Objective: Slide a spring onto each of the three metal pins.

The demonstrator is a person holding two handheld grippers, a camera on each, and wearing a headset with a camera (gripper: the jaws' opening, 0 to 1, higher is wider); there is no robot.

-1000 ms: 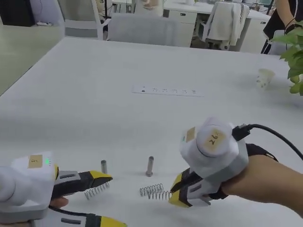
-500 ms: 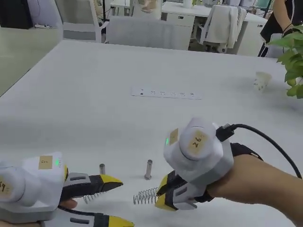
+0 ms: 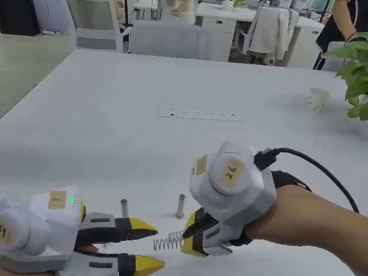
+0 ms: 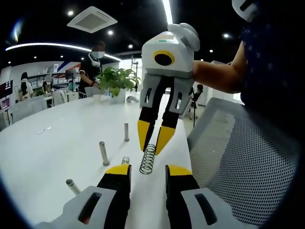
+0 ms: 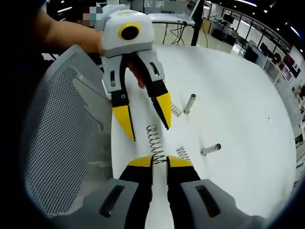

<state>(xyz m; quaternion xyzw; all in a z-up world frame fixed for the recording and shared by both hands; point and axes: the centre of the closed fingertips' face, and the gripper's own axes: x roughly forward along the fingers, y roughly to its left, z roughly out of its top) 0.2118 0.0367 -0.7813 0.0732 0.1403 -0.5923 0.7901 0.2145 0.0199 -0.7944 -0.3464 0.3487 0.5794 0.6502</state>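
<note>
My right gripper (image 3: 187, 239) is shut on one end of a wire spring (image 3: 168, 241), which sticks out to the left just above the white table (image 3: 115, 132). My left gripper (image 3: 148, 247) stands open, its yellow tips on either side of the spring's free end. Two upright metal pins (image 3: 124, 207) (image 3: 180, 206) stand just behind them. In the left gripper view my left gripper (image 4: 148, 171) faces the spring (image 4: 147, 159), with three pins (image 4: 126, 132) (image 4: 104, 152) (image 4: 71, 185) to its left. In the right gripper view my right gripper (image 5: 160, 162) pinches the spring (image 5: 156, 142).
Two loose springs (image 5: 176, 109) (image 5: 182, 153) lie on the table near the pins. A power strip (image 3: 198, 114) sits mid-table, with a paper cup (image 3: 318, 99) and a plant (image 3: 356, 63) at the far right. A mesh chair (image 5: 71, 119) lies along the table's near edge.
My right gripper has carried the spring leftward, away from the springs on the table. My left gripper has advanced to the right, so its open tips now flank the spring's free end.
</note>
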